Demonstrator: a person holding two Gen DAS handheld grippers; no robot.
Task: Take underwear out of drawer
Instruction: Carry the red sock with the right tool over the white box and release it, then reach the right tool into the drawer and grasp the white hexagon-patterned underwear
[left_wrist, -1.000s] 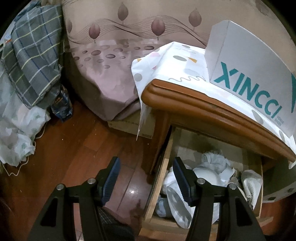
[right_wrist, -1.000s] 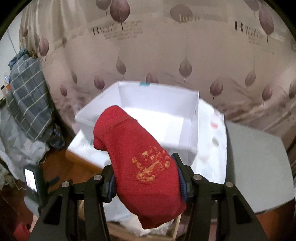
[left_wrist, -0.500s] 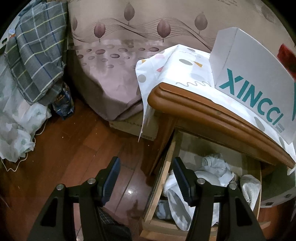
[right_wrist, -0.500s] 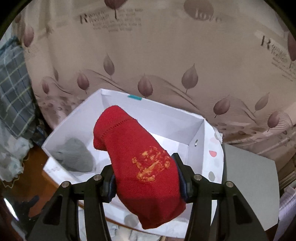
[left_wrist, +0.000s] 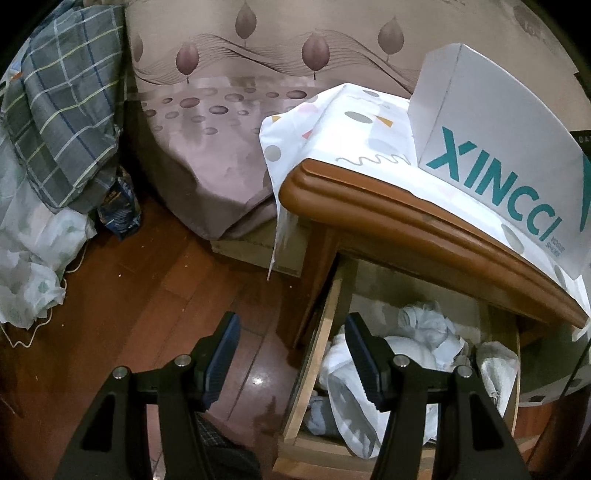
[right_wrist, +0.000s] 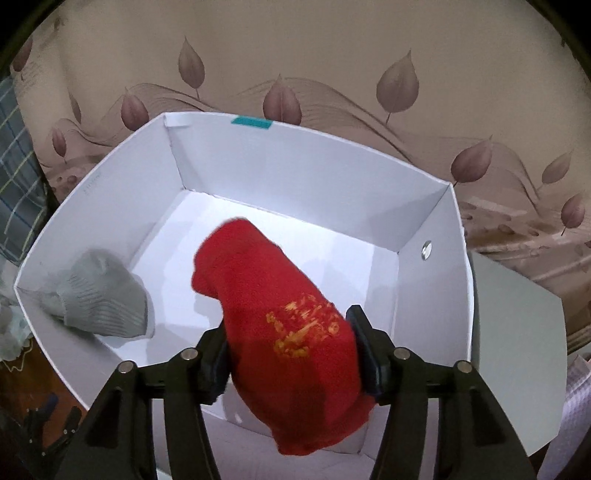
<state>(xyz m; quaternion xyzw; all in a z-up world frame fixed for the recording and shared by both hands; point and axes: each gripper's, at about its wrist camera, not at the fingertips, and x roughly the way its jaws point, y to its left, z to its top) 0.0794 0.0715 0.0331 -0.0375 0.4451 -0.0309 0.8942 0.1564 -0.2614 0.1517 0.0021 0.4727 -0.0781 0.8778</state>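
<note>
My right gripper (right_wrist: 291, 354) is shut on a folded red underwear (right_wrist: 284, 325) with a gold print and holds it over the open white box (right_wrist: 295, 162). A grey folded garment (right_wrist: 103, 299) lies in the box's left corner. My left gripper (left_wrist: 291, 354) is open and empty, hanging over the left edge of the open wooden drawer (left_wrist: 314, 369). White and pale garments (left_wrist: 417, 343) fill the drawer. The same white box with teal lettering (left_wrist: 495, 166) stands on the nightstand top above the drawer.
A patterned white cloth (left_wrist: 351, 125) covers the wooden nightstand (left_wrist: 406, 218). A bed with leaf-print sheet (left_wrist: 229, 122) stands behind. Plaid bedding (left_wrist: 62, 110) and white bags (left_wrist: 33, 258) lie left on the wood floor (left_wrist: 129, 295). A grey lid (right_wrist: 517, 347) lies right of the box.
My right gripper has carried the red underwear forward and down over the box, so the box interior fills the view. My left gripper has drifted slightly and stays open.
</note>
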